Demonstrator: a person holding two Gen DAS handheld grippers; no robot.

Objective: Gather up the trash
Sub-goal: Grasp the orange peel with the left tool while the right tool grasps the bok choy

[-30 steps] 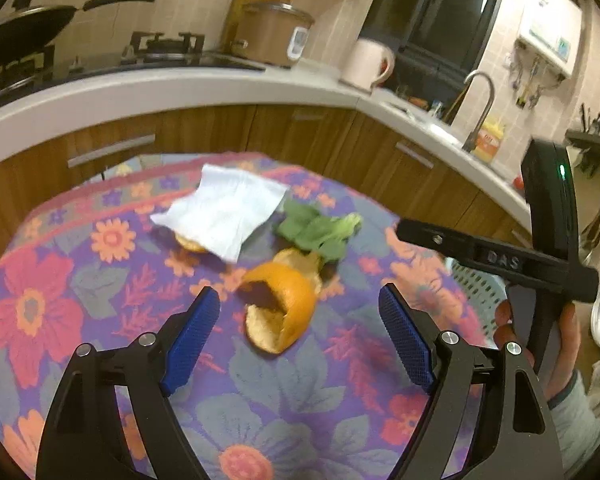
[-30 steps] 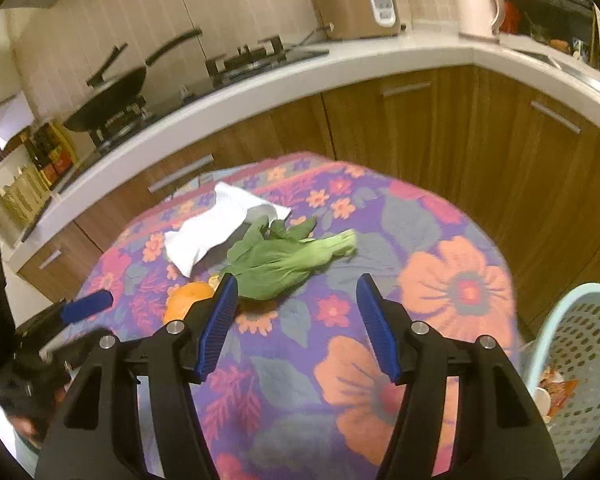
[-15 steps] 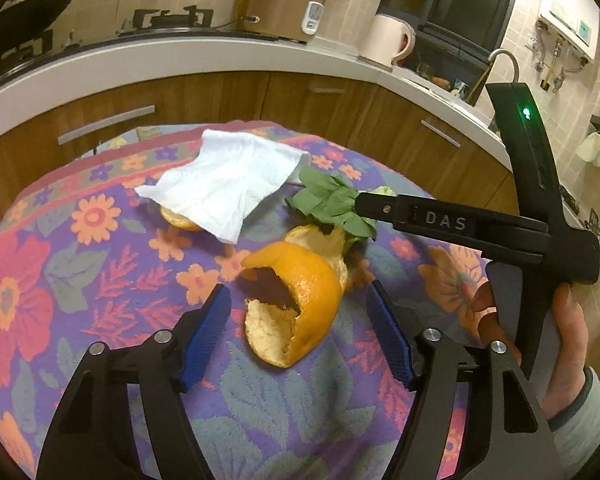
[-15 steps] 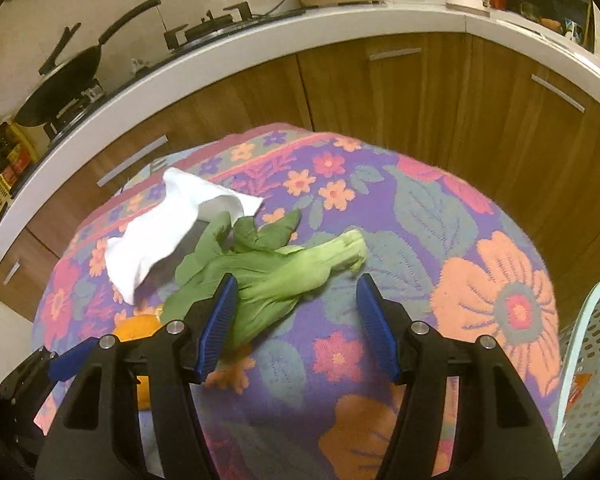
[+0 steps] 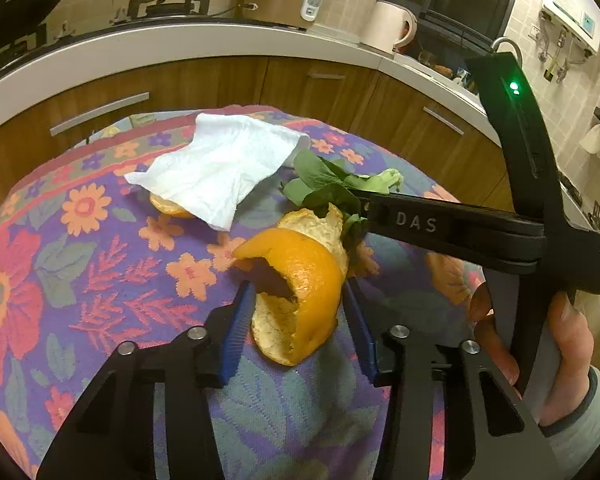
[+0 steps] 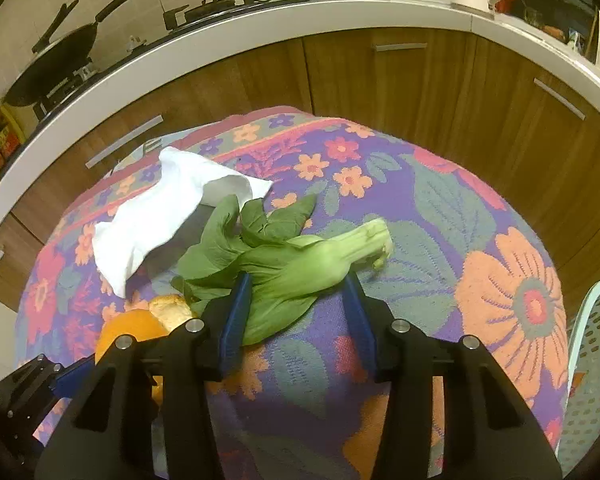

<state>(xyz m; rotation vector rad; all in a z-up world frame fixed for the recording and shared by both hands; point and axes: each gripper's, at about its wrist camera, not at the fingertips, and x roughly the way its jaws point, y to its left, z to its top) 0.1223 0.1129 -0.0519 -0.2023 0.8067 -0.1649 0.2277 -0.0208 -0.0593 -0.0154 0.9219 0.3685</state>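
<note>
Both pairs of jaws stand spread, each straddling a piece of trash without clearly pinching it. Our left gripper (image 5: 298,326) has its blue pads on either side of the big orange peel (image 5: 296,280); whether the pads touch the peel we cannot tell. Our right gripper (image 6: 296,310) brackets the bok choy (image 6: 288,264) near its leafy middle, the pale stem end pointing right, beyond the right finger.

We count two orange peels: the big curled one between the left pads, and a smaller peel (image 5: 168,207) half hidden under the tissue (image 5: 220,168). One tissue, white and crumpled, lies at the far side of the floral cloth (image 5: 80,272), its edge just beside the bok choy leaves. One bok choy lies touching the big peel.

One container shows: a pale perforated basket (image 6: 592,360) at the right edge of the right wrist view, beside the table. What lies in it we cannot tell.
</note>
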